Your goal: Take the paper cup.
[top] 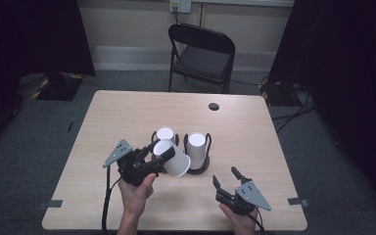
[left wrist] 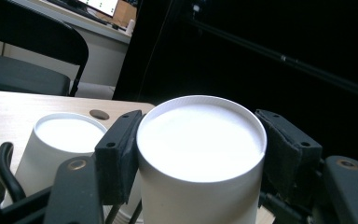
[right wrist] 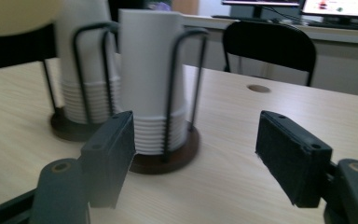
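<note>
White paper cup sits pinched between the left claw's pads, tilted, its long axis slanting toward the two wire holders. The left holder stack lies just behind it, the right holder stack just beside. The right claw hovers spread and empty above the tabletop, nearer the right stack.

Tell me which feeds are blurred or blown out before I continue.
Left gripper view: the held cup glares white, its base detail washed out. Right gripper view: the near fingers are soft while the cup stack is sharper. High view: evenly lit table, dark corners.
</note>
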